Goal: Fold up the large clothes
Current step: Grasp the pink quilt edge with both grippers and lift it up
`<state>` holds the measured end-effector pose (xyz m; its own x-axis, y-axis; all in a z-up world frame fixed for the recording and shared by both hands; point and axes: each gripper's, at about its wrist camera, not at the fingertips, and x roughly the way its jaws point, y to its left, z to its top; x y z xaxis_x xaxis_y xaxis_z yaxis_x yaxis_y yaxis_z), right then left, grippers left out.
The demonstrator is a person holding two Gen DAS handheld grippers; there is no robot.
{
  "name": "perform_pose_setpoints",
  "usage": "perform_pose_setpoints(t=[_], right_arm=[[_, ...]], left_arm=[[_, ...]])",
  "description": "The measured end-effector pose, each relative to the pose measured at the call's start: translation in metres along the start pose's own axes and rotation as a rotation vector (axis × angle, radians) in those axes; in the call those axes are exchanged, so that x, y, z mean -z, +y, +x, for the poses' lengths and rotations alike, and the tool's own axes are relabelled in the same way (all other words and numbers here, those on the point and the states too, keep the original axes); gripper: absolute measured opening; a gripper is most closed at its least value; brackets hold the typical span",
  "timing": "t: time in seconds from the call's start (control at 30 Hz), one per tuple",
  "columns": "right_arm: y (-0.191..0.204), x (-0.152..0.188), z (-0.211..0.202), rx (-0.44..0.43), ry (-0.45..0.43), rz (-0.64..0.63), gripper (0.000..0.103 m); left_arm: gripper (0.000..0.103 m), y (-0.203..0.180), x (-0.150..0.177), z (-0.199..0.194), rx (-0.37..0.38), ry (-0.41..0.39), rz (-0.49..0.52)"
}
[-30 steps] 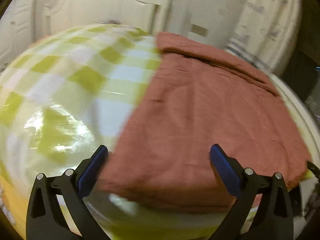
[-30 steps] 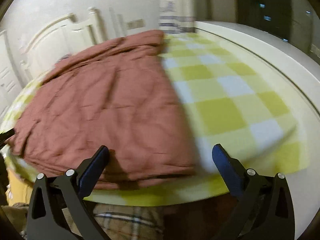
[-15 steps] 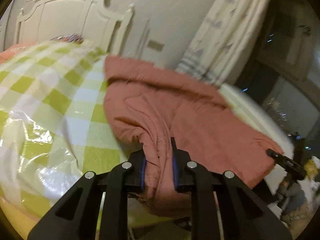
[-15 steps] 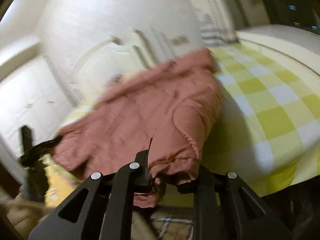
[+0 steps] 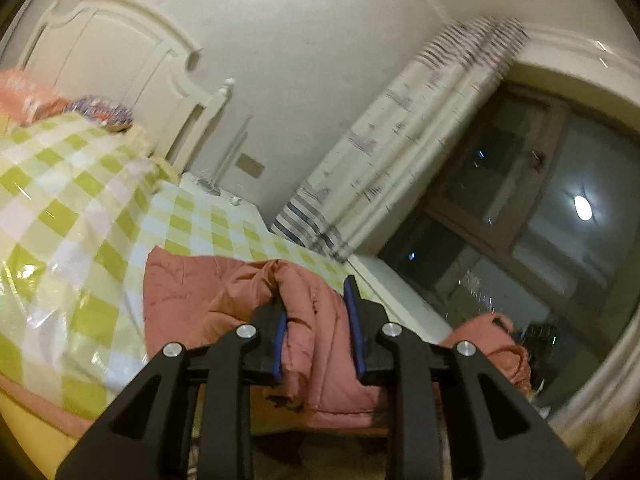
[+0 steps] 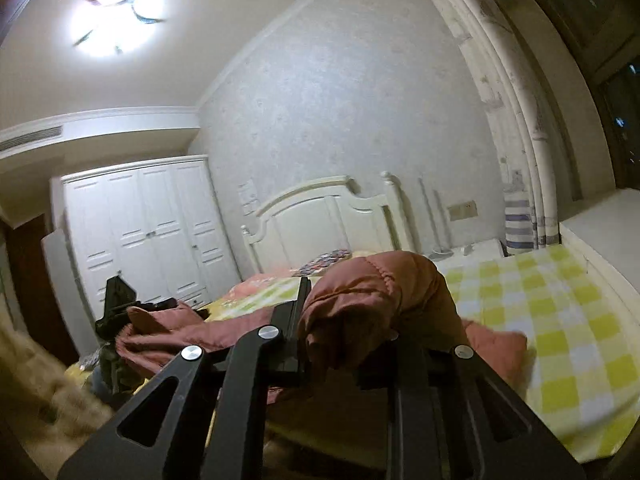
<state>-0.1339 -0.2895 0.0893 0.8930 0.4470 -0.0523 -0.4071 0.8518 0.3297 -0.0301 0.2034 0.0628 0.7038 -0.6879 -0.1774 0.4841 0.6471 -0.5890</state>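
A large rust-pink quilted garment (image 5: 192, 296) lies on the bed with its near edge lifted. My left gripper (image 5: 316, 320) is shut on a bunched corner of it, held above the bed's foot. My right gripper (image 6: 344, 312) is shut on the other corner (image 6: 372, 284), which bulges over the jaws and hides the right fingertip. The garment sags between the two grippers. In the right wrist view the left gripper (image 6: 120, 300) shows at far left with cloth in it. In the left wrist view the right-held corner (image 5: 488, 336) shows at right.
The bed has a yellow-green checked cover (image 5: 60, 216) under clear plastic and a white headboard (image 6: 320, 216). A curtain (image 5: 400, 148) and dark window (image 5: 540, 220) stand on the right side. A white wardrobe (image 6: 140, 224) stands on the far wall. A white ledge (image 6: 600, 232) runs along the bed.
Both grippers closed on the garment's near corners and have lifted them up. The far part of the bed cover now lies bare where the garment lay before.
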Motion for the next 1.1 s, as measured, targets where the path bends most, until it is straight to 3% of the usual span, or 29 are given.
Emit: perform_pose_setpoints(t=[0.13,0.17,0.23,0.27,0.3,0.33,0.4,0.43,0.53,0.6,0.67,0.77,0.87,0.97,1.1], right_arm=[[-0.054,-0.02,0.074,0.143,0.054,0.105,0.021],[-0.082,-0.023,0.1,0.186,0.08,0.182,0.021],[-0.12,-0.016,0.131,0.228,0.119,0.305,0.024],[-0.148,-0.007,0.157,0.257,0.16,0.415,0.029],[-0.166,0.002,0.175,0.281,0.198,0.477,0.043],[-0.179,0.012,0.189,0.304,0.233,0.519,0.052],[-0.212,0.037,0.218,0.391,0.288,0.58,0.099],[-0.227,0.052,0.226,0.416,0.294,0.615,0.099],[-0.242,0.074,0.223,0.382,0.268,0.666,0.099],[-0.237,0.069,0.218,0.374,0.227,0.643,0.099],[-0.232,0.07,0.216,0.372,0.227,0.616,0.099],[-0.225,0.065,0.208,0.348,0.19,0.602,0.099],[-0.217,0.055,0.187,0.377,0.169,0.556,0.099],[-0.207,0.04,0.177,0.527,0.258,0.396,0.099],[-0.224,0.054,0.183,0.578,0.411,0.349,0.097]], left_arm=[[0.033,0.017,-0.044,0.073,-0.133,0.021,0.002],[0.042,0.028,-0.054,0.1,-0.166,0.036,-0.024],[0.07,0.055,-0.066,0.148,-0.263,0.054,-0.085],[0.091,0.071,-0.068,0.166,-0.311,0.041,-0.123],[0.1,0.087,-0.069,0.184,-0.368,0.008,-0.145],[0.1,0.101,-0.068,0.197,-0.413,-0.011,-0.146],[0.1,0.133,-0.061,0.226,-0.501,0.012,-0.146],[0.1,0.147,-0.057,0.236,-0.522,0.039,-0.161],[0.1,0.198,-0.036,0.25,-0.508,0.131,-0.328],[0.1,0.217,-0.031,0.243,-0.479,0.118,-0.441],[0.1,0.221,-0.031,0.23,-0.464,0.068,-0.464],[0.1,0.21,-0.032,0.226,-0.482,0.059,-0.401],[0.1,0.186,-0.042,0.23,-0.505,0.093,-0.277],[0.1,0.156,-0.055,0.234,-0.546,0.137,-0.107],[0.099,0.142,-0.054,0.261,-0.623,0.3,0.089]])
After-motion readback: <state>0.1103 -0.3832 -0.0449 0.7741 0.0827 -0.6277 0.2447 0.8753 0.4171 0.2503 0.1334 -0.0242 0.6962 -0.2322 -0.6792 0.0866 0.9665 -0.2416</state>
